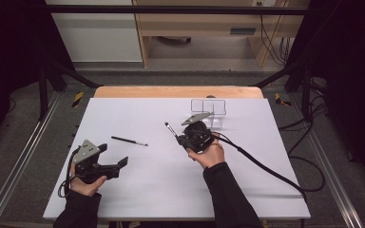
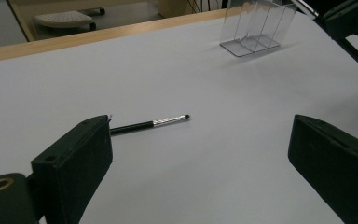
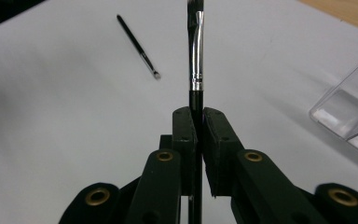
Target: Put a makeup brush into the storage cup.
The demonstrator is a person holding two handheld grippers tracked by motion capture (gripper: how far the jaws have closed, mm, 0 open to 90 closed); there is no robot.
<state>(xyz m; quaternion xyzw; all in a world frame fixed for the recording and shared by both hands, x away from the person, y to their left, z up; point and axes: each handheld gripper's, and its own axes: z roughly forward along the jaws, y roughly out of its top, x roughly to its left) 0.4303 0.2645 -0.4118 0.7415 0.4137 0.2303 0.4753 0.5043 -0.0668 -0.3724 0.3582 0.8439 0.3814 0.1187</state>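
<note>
My right gripper (image 3: 198, 122) is clamped tight on a thin brush (image 3: 196, 60), lifted off the white table (image 1: 138, 190) just beside the clear holder (image 1: 209, 110). I'd tip the brush upright and line it over one compartment before letting go, as the clear walls are hard to judge. My left gripper (image 2: 200, 154) rests wide open and empty, near the second brush (image 2: 149, 124) on the table.

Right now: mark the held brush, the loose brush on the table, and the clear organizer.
held brush (image 3: 196, 60), right gripper view, silver ferrule.
loose brush (image 2: 149, 124), left gripper view, black handle.
clear organizer (image 2: 256, 28), left gripper view, divider walls.
</note>
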